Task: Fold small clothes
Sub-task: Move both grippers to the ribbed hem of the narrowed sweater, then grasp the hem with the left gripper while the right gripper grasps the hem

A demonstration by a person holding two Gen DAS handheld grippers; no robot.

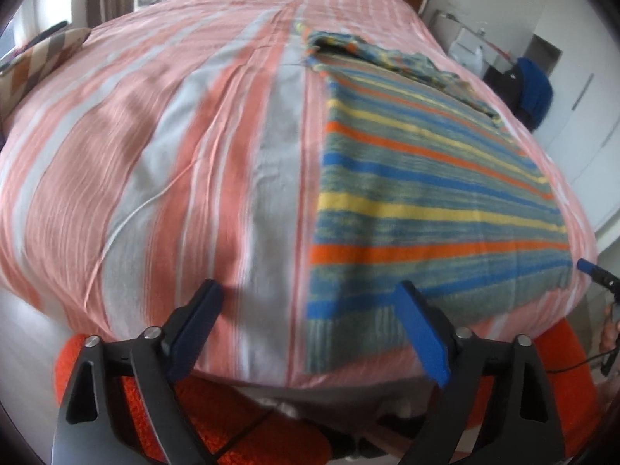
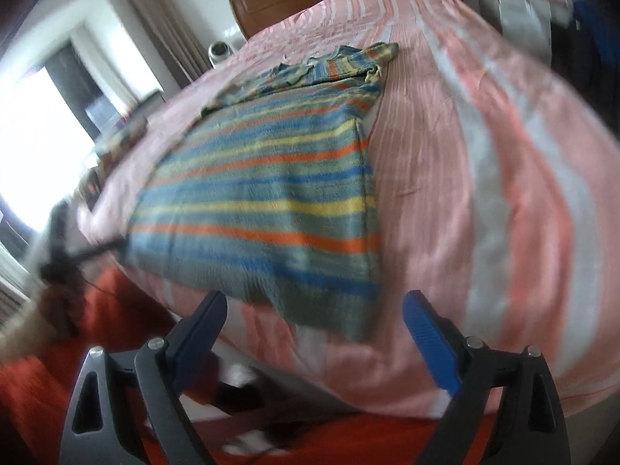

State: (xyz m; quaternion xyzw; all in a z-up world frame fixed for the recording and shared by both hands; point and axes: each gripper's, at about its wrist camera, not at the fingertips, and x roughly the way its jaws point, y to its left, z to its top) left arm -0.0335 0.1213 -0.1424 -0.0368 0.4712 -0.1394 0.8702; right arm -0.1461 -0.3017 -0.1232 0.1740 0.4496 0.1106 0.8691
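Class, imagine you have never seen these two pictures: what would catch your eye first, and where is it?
First, the striped top, blue, yellow and orange, lying flat on the bed near its front edge, sleeves bunched at the far end. Next, the pink and white striped bedcover that fills both views. Then the two open grippers, left and right, poised near the top's hem, with nothing between their blue pads.

Left gripper [image 1: 308,302], right gripper [image 2: 316,312]: black frames, blue jaws, silver screws.

striped garment [image 2: 263,201] motion-blurred, bed [image 1: 155,155] edges cropped
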